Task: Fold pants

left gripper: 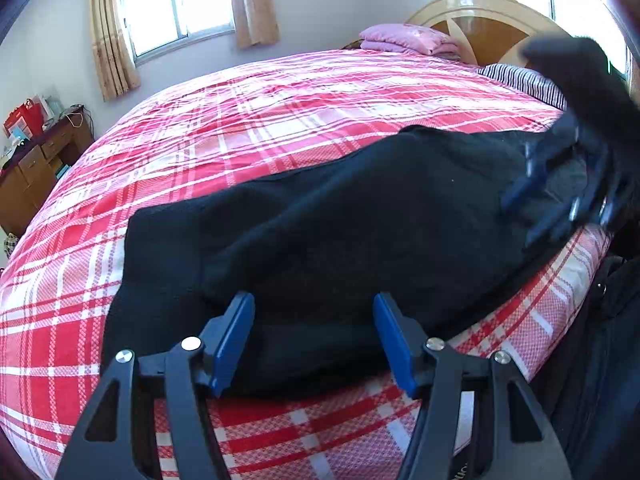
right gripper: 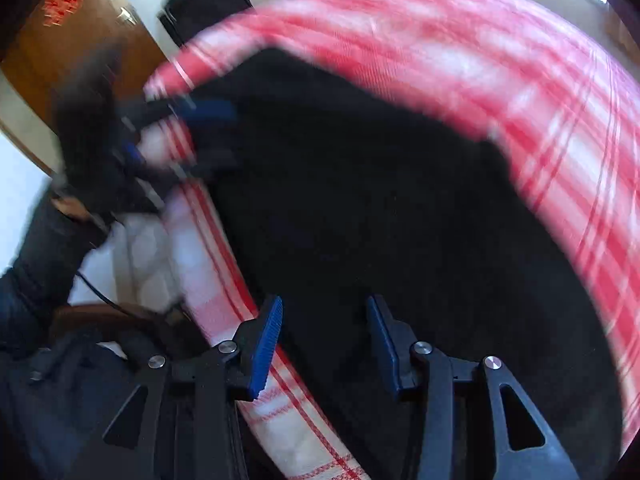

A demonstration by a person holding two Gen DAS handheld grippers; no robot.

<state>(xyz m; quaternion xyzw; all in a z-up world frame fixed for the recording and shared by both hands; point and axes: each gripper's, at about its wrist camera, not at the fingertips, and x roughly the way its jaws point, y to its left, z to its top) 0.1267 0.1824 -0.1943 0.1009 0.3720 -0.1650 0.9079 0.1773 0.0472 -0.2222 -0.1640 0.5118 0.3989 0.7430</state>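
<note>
Black pants [left gripper: 320,216] lie spread across the red plaid bedcover [left gripper: 240,120], close to the bed's near edge. My left gripper [left gripper: 313,300] hovers over their near hem, its blue pads apart and not pressing the cloth. At the far right of that view my right gripper [left gripper: 560,188] is a blur over the other end of the pants. In the right wrist view, the right gripper [right gripper: 324,302] stands open just above the pants [right gripper: 380,220], beside the bed's edge. The left gripper [right gripper: 192,132] shows blurred at the pants' far end.
A folded pink blanket [left gripper: 404,38], a striped pillow [left gripper: 520,80] and a wooden headboard [left gripper: 480,12] are at the head of the bed. A cluttered wooden desk [left gripper: 36,160] stands at the left wall. A person's dark sleeve [right gripper: 40,248] is beside the bed.
</note>
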